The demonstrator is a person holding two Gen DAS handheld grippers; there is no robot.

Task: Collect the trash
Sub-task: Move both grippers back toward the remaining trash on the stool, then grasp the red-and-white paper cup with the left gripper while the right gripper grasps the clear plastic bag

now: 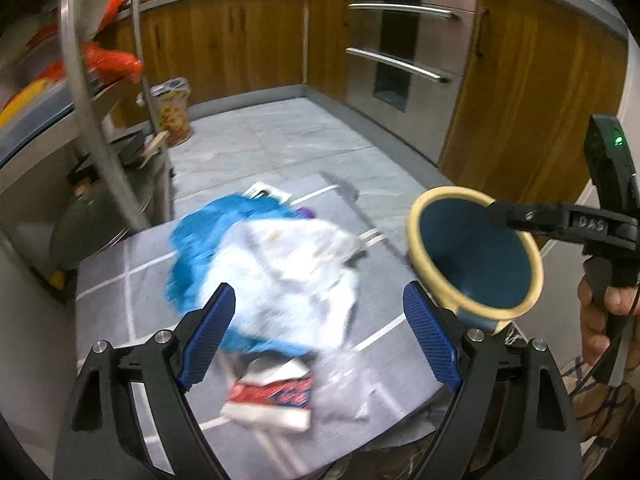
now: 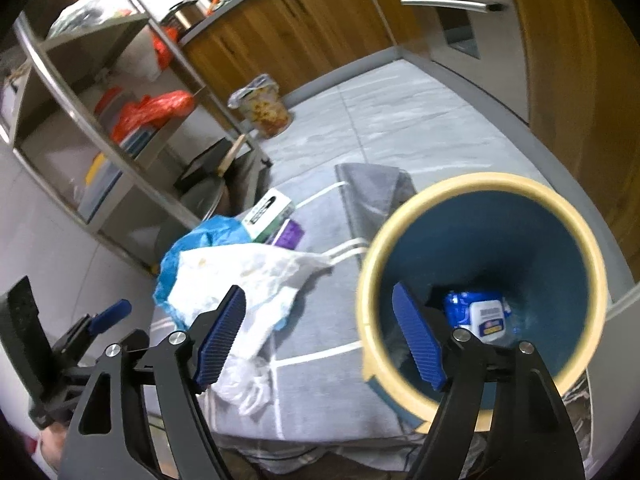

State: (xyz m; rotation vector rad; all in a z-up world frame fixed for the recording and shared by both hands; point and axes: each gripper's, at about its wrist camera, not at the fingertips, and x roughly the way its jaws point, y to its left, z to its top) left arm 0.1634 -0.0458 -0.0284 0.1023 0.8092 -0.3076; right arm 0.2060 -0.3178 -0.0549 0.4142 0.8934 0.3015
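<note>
Hovering over a grey cloth-covered table [image 1: 104, 280], both grippers stand with their blue pads spread wide and nothing between them. The landmark is the waste bin [image 2: 484, 292], a blue tub with a cream rim standing at the table's edge, mouth up so trash can be dropped straight in; a blue-and-white packet [image 2: 480, 314] already lies at its bottom. The right gripper [image 2: 320, 340] straddles the bin's near rim, one pad inside the mouth and one outside, touching nothing I can make out, which reads as a release just made over the bin. The left gripper [image 1: 320, 332] hangs beside the bin above the largest piece of trash left, a crumpled white sheet with blue plastic [image 1: 260, 260], lying loose on the cloth next to the bin. A red-and-white carton [image 1: 276, 400] and a clear wrapper [image 1: 344, 392] lie closer to the camera than the bin, while a small white box [image 2: 270, 212] and a purple packet [image 2: 290, 234] sit beyond the crumpled heap. A metal shelf rack [image 2: 80, 128] with orange bags rises past the heap, far from the bin. Probably the crumpled sheet goes next; its bulk may snag the rim.
</note>
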